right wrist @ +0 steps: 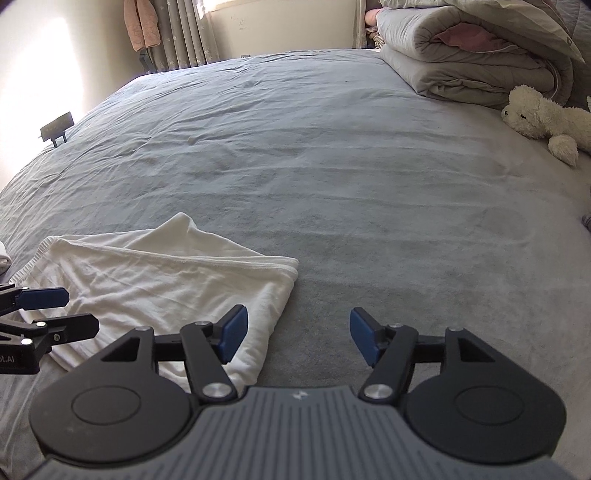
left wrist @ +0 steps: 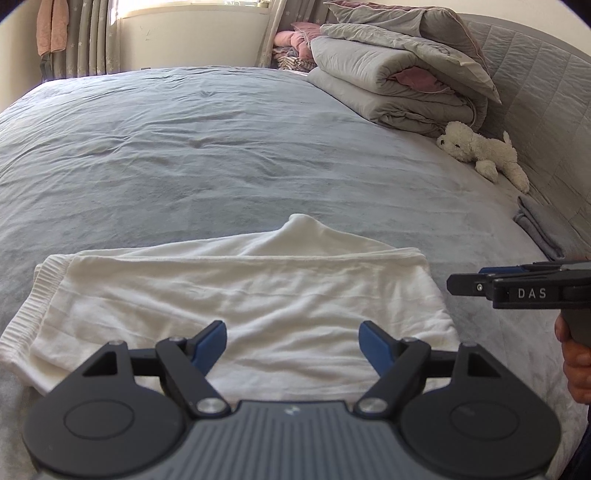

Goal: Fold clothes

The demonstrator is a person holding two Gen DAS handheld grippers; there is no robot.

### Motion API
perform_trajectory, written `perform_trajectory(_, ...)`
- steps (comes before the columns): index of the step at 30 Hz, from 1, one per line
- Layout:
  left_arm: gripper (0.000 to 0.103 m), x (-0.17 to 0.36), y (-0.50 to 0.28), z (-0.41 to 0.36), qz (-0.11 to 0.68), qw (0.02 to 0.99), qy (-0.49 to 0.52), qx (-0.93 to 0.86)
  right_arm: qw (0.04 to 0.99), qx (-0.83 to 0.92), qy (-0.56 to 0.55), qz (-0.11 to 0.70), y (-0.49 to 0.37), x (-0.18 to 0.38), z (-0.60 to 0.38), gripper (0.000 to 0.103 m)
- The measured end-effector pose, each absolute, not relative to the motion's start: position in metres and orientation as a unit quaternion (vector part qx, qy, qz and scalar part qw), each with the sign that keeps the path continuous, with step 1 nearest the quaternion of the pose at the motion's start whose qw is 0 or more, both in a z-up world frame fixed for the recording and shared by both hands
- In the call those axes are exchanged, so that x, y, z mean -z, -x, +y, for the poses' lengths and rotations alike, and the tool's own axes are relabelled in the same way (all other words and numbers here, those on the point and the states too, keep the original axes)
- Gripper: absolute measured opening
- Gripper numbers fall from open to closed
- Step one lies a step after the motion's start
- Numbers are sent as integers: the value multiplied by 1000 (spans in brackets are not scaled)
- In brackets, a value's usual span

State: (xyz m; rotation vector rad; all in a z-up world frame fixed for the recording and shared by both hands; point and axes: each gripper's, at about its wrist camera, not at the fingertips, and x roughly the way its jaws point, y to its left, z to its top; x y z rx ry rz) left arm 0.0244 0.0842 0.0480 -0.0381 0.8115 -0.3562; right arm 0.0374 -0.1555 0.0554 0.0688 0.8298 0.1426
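- Left wrist view: the white garment (left wrist: 236,306) lies folded flat on the near part of the grey bed (left wrist: 221,147), a loose corner peaking at its far edge.
- The left claw (left wrist: 293,343) hovers over it, jaws wide, holding nothing.
- The right claw (right wrist: 295,341) gapes empty too, just right of the cloth's right edge.
- It looks soft, light and floppy; the ribbed hem (left wrist: 22,317) at left or the doubled right edge should give the firmest pinch.

Bright daylight from the window (left wrist: 192,33), wall glare, sharp focus, fisheye-curved edges.
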Motion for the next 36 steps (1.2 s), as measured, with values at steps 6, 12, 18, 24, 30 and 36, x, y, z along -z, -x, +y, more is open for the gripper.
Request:
perform_trajectory(6, 80, -21, -37, 87, 434, 886, 37, 157, 909, -73, -30, 408, -38, -52, -153, 66)
perform_trajectory(12, 80, -25, -33, 85, 426, 890, 27, 158, 910, -63, -36, 409, -40, -51, -159, 67)
perform_trajectory(18, 80, -30, -32, 83, 422, 892, 28, 159, 912, -64, -36, 403, -43, -50, -160, 67)
perform_trajectory(24, 80, -41, -20, 76, 400, 897, 23, 186, 919, -74, -25, 387, -58, -47, -155, 67)
perform_trajectory(30, 80, -42, -7, 54, 383, 894, 4, 232, 918, -80, -6, 390, -75, -35, -145, 67)
perform_trajectory(36, 80, -24, -18, 49, 422, 878, 29, 223, 923, -76, -1, 377, -88, -21, -148, 66)
